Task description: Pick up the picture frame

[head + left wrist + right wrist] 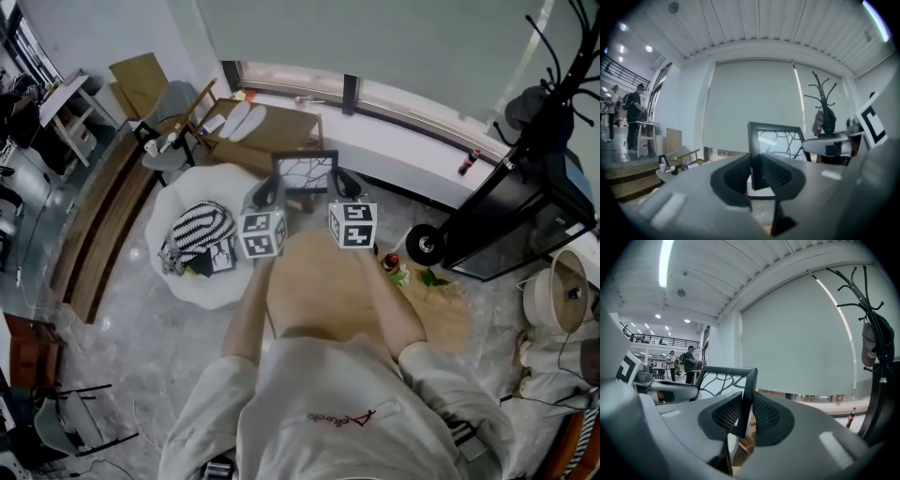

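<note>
L claw [752,174] pinches the left upright of the picture frame [305,172]. R claw [746,414] pinches its right upright, pads tight on the black edge. Frame stands upright btwn the two claws, glass w/ a branching line pattern, held clear of the surface.

Below & just behind the claws is a light wood table [319,291], bare in the middle. A small dark bottle [390,262] & green leaves [431,278] sit on it to the R of the R claw. Left of the L claw & lower down is a white rounded seat or table [173,272], can't tell which, w/ a black-white striped cloth [197,230] on it. Floor [150,347] is pale, marbled, glossy.

Ahead of both claws, a big grey roller blind [375,37] over a long sill; wood chair [192,112] ahead-left. Far R of the R claw are a black coat stand [876,333] & a black wheeled cabinet [511,220]. Way off left of the L claw, ppl [635,110] stand in a lit open hall.
</note>
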### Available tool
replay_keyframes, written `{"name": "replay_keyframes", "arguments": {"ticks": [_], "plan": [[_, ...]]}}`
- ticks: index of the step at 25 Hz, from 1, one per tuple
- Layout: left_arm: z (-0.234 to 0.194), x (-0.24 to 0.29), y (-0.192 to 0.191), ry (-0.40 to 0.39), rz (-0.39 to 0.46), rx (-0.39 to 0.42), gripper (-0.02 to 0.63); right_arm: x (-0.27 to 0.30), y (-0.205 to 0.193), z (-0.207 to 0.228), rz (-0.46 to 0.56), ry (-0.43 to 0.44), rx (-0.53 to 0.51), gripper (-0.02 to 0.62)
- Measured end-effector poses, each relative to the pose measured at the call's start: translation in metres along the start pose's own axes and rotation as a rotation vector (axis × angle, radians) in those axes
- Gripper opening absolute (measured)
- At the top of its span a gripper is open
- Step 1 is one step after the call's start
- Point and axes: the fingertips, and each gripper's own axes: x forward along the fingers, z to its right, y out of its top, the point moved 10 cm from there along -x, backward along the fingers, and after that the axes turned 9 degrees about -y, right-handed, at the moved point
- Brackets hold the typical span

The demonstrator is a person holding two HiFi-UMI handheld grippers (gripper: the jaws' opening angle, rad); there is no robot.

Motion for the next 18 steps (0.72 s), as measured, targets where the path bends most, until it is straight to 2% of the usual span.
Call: {"name": "replay_keyframes", "arguments": {"ticks": [7, 18], "plan": [[0.009, -0.007, 0.012, 0.007, 0.026, 0.013, 0.072, -0.01, 0.012, 0.002, 0.023, -0.001, -0.005, 0.078], [0.019, -0.016, 0.004, 0.011, 0.021, 0.009, 0.072, -0.022, 0.005, 0.003, 0.017, 0.009, -0.014, 0.078]]}}
